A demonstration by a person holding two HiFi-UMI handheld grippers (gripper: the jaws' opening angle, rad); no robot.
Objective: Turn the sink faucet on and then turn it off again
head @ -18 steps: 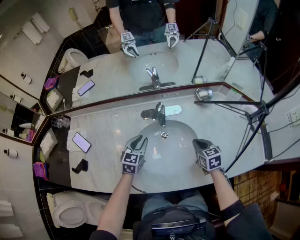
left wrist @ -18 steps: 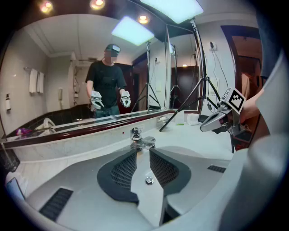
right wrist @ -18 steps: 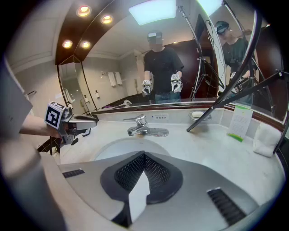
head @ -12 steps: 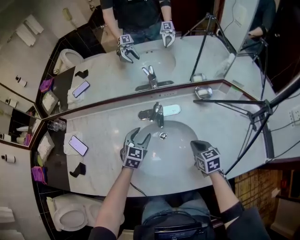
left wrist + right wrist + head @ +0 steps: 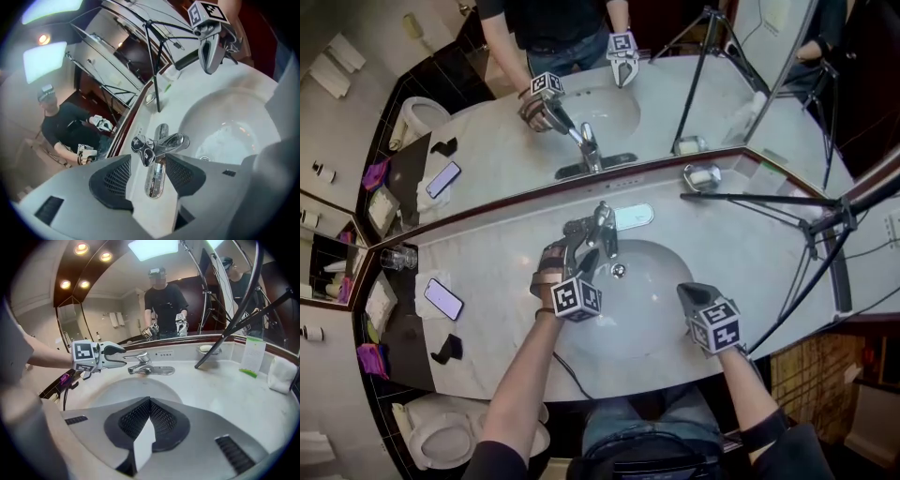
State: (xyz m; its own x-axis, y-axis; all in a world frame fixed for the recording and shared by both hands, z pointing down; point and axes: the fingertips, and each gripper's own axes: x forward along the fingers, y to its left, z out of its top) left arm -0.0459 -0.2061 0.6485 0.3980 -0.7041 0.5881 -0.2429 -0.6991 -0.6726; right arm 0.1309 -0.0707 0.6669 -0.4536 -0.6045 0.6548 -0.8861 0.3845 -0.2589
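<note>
The chrome faucet (image 5: 602, 228) stands at the back of the white sink basin (image 5: 652, 319), its lever (image 5: 143, 149) pointing at my left gripper. My left gripper (image 5: 575, 246) is open and reaches over the basin's left side. In the left gripper view its jaws (image 5: 150, 174) stand spread to either side of the lever's tip without touching it. My right gripper (image 5: 692, 294) hovers over the basin's right rim, away from the faucet. In the right gripper view its pads (image 5: 149, 420) are pressed together with nothing between them. I see no water running from the spout (image 5: 172, 142).
A mirror runs behind the marble counter (image 5: 506, 262). A phone (image 5: 443, 298), a glass (image 5: 394, 258) and a small black stand (image 5: 448, 349) lie at the left. A soap dish (image 5: 701, 176) and black tripod legs (image 5: 769, 200) are at the right, and a toilet (image 5: 441, 441) below left.
My left gripper has moved from the basin's front rim forward to the faucet, and the view has tilted a little. The right gripper has stayed where it was.
</note>
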